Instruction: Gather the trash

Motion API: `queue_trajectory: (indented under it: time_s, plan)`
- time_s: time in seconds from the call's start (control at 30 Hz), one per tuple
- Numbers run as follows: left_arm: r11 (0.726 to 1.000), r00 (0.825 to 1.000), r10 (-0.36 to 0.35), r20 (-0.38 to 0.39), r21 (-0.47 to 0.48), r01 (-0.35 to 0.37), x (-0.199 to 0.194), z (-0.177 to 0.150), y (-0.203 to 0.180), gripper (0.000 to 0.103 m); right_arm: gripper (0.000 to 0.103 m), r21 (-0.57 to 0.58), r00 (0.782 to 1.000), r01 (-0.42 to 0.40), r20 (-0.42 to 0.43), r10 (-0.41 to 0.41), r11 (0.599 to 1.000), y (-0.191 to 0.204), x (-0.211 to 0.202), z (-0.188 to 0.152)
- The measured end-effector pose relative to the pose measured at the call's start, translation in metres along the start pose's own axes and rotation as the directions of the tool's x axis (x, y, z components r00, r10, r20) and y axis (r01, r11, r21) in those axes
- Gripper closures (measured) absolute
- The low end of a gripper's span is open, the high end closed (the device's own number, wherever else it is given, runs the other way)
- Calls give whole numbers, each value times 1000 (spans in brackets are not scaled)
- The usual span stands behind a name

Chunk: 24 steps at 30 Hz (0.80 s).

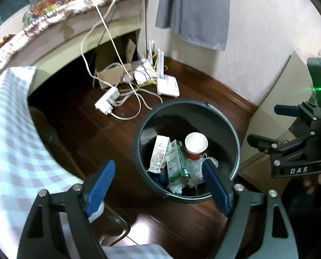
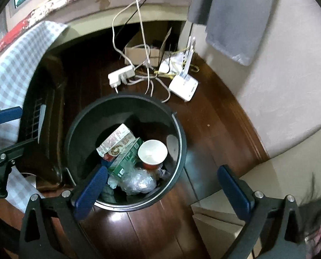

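A round dark trash bin stands on the wooden floor; it also shows in the right wrist view. Inside lie a red paper cup, a green carton, a white carton and crumpled clear plastic. My left gripper is open and empty above the bin's near rim. My right gripper is open and empty over the bin's near right side; it also shows at the right edge of the left wrist view.
A table with a checked cloth stands to the left. A power strip, cables, white routers and a cardboard box lie on the floor behind the bin. A beige cabinet stands to the right, by the wall.
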<state>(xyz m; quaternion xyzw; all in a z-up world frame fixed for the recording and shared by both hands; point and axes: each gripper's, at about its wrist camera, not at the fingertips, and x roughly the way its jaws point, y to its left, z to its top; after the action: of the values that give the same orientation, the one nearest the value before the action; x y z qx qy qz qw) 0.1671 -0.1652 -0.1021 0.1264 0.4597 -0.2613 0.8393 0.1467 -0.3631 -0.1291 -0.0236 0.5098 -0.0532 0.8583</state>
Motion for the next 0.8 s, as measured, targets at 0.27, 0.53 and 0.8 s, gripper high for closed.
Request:
queue_trajectory:
  time_s: [0.27,0.53,0.8]
  plan:
    - [997,991,63,117,-49,-58,-70,-9,9,12,0,10,993,-22,120,21,1000,20,-81,-3]
    - [982,968,161,191,-126,-139,-120,-24,34,11,0,-35,986,-67,152,71,997,59,-119,-6]
    - [968,952,207,224,-191,-166,-155,-47,45,11,0,-84,972,-81,216,98,993,93,-163,-2]
